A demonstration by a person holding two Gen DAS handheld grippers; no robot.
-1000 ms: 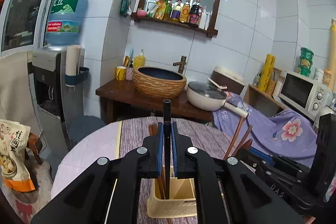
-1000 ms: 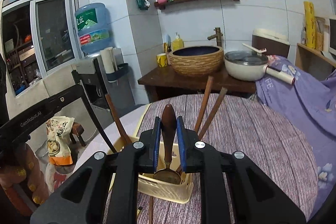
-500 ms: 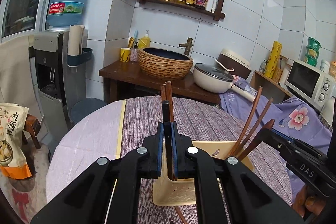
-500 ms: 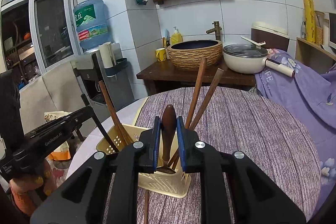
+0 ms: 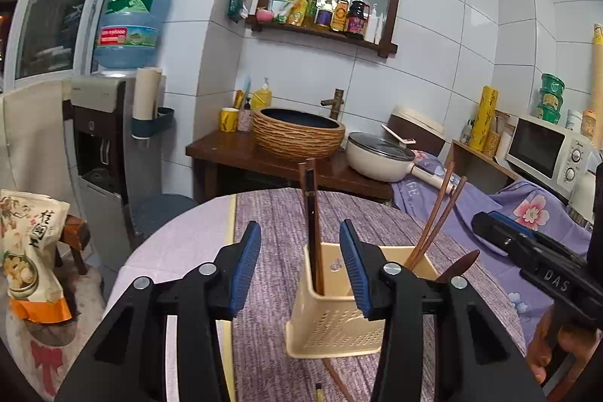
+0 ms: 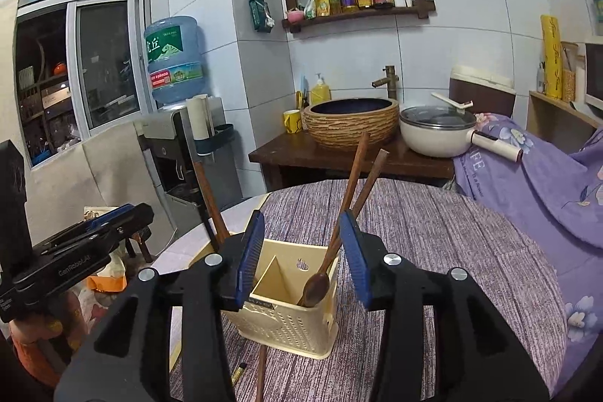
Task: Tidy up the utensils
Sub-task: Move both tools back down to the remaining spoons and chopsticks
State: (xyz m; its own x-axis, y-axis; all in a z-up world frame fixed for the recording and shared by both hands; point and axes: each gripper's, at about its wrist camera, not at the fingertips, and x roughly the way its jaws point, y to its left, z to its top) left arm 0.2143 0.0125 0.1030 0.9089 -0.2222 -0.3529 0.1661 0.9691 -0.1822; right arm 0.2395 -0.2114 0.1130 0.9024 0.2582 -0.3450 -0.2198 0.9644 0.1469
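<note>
- Left gripper (image 5: 299, 262): jaws are opening, blue pads spread apart. A dark chopstick pair (image 5: 311, 213) is seen standing between them, not pressed by either pad; nothing is gripped.
- Right gripper (image 6: 301, 251): jaws are opening too. The wooden spoon (image 6: 316, 285) is seen between the pads but untouched by them.
- Cream utensil caddy (image 5: 331, 319) is placed upright on the purple striped table runner (image 5: 275, 213), just ahead of both grippers. A divider inside is visible in the right wrist view.
- Dark chopstick pair is stood almost upright in the caddy's left compartment, leaning against its wall.
- Wooden spoon is leaned in the right compartment, bowl up as far as can be told from the right wrist view.
- Two brown chopsticks (image 6: 358, 172) are angled out of the right compartment, tips tilted to the right.
- One more brown stick (image 6: 261, 372) is laid flat on the runner, in front of the caddy, partly hidden under it or by the gripper body.
- A small yellow-tipped item (image 6: 238, 372) is laid beside that stick; what it is cannot be told.
</note>
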